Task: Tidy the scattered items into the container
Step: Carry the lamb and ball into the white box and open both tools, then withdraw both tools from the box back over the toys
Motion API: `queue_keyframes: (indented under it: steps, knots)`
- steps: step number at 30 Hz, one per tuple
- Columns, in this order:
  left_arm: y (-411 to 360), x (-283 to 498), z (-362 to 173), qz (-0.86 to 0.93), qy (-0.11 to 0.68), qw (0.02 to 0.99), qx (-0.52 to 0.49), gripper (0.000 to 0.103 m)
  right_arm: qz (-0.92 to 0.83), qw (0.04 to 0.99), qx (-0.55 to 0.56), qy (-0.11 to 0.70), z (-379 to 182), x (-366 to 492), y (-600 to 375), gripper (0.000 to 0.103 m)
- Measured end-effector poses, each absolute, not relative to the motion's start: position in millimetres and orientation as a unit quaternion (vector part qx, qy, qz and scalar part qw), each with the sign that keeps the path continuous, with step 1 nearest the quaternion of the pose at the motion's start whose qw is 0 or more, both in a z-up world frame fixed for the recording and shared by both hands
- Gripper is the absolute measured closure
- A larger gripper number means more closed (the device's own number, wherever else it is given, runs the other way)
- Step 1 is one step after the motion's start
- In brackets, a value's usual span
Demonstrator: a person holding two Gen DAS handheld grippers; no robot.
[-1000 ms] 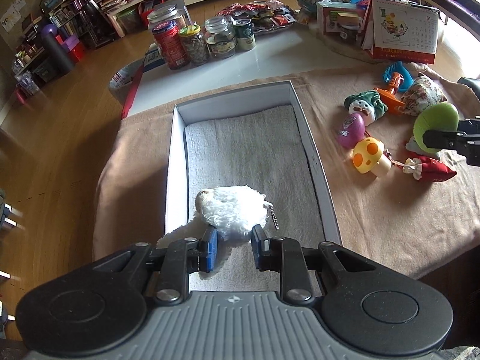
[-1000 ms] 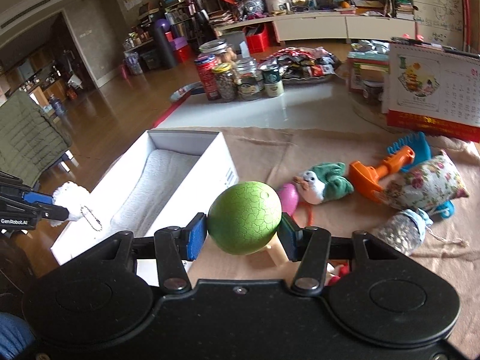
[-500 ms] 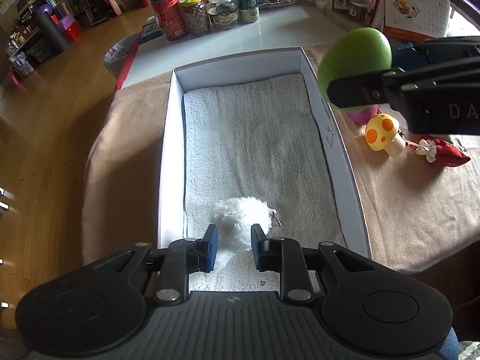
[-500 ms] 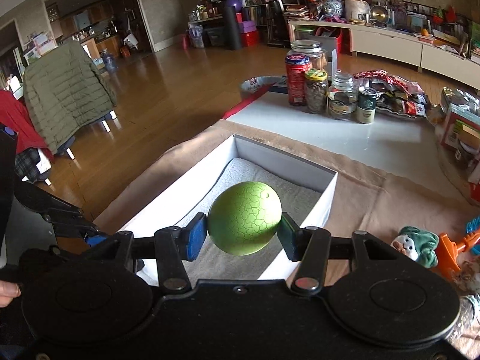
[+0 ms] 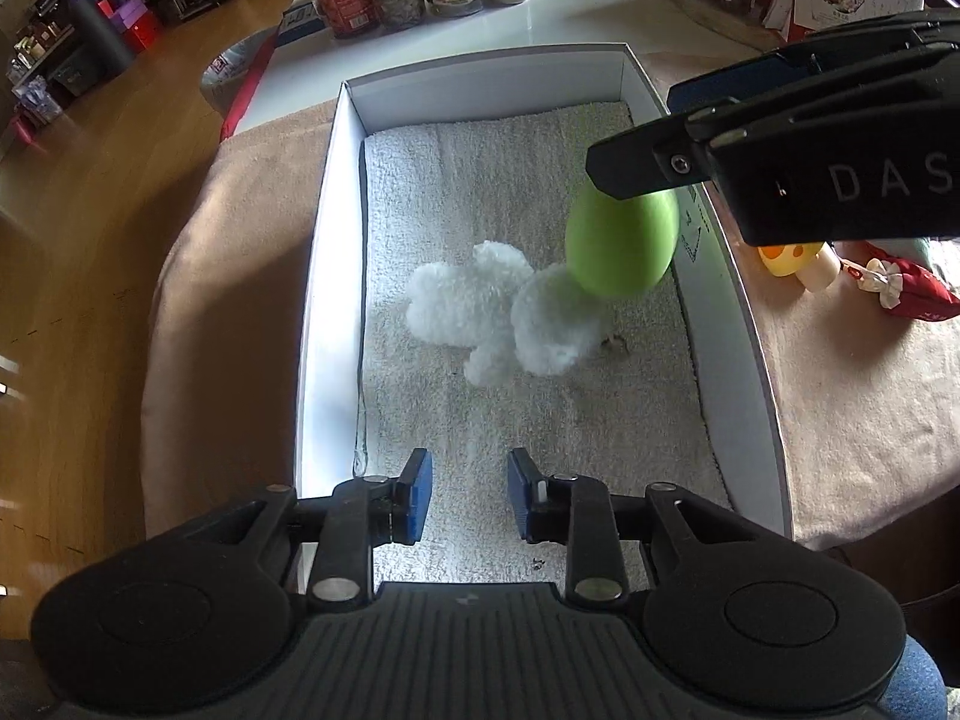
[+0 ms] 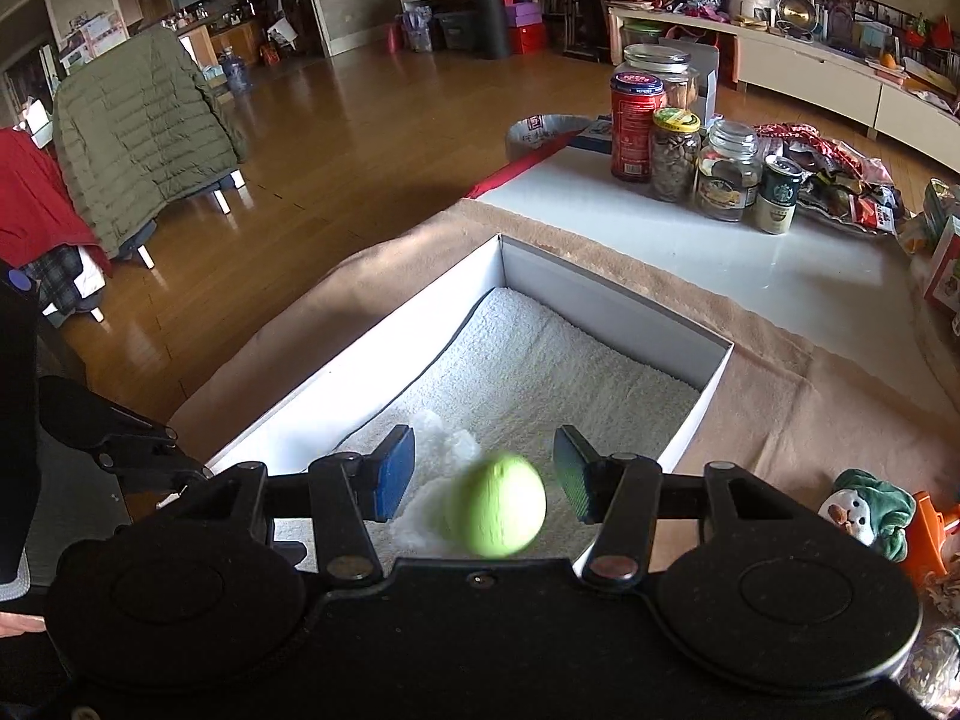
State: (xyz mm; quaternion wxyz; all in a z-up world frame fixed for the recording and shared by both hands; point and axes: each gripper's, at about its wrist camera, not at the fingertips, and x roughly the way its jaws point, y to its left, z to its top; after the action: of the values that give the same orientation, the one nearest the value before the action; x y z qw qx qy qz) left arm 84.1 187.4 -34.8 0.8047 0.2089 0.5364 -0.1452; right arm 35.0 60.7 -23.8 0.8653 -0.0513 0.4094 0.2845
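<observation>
**Plush dropped, egg falling into the box**

Since half a second ago the white plush toy [image 5: 480,312] has left the left gripper [image 5: 468,495] and lies on the towel lining [image 5: 456,180] mid-way along the white box [image 5: 324,276]. That gripper's jaws have just been opening; they stand parted with nothing between them, pointing steeply down over the near end. The plush is fluffy and limp, surely light and squashable. Any pinch on its pile should hold, and it cannot break.

Further right, the green egg [image 5: 621,246] has slipped out of the right gripper [image 6: 483,474]. The blue pads stand clear on either side of it and it shows blurred, apparently dropping onto the plush near the box's right wall. Its shell is smooth, rounded and finely crackled, probably hard hollow plastic. It is likely light but slippery and prone to roll, so it is best held across its widest girth. The looped terry lining should soften its landing and slow it.

Right of the box, on the tan cloth [image 5: 840,390], a glossy spotted mushroom toy [image 5: 798,261] and a soft red pouch [image 5: 918,300] wait.
</observation>
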Motion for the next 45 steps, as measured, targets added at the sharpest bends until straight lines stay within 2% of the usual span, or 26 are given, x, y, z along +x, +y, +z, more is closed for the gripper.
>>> queue_keyframes:
  steps: [14,25,35,39,45]
  knots:
    - [188.9,69.2,-33.1,-0.151,0.533,0.805,0.214,0.068,0.287,0.864,-0.048,0.410,-25.2,16.3,45.4,0.051]
    - [191.7,65.1,-34.1,-0.141,0.531,0.806,0.220,0.065,0.425,0.806,-0.174,0.374,-32.4,-45.0,68.9,0.053]
    - [199.5,65.9,-28.6,-0.131,0.523,0.814,0.216,0.061,0.476,0.746,-0.250,0.393,-44.1,-58.6,98.2,0.053]
    - [197.0,63.6,-28.4,-0.133,0.518,0.816,0.220,0.055,0.467,0.735,-0.270,0.411,-61.6,-54.4,105.5,0.053]
    - [196.0,66.2,-27.4,-0.131,0.514,0.820,0.216,0.053,0.455,0.748,-0.265,0.403,-63.4,-48.1,103.0,0.045]
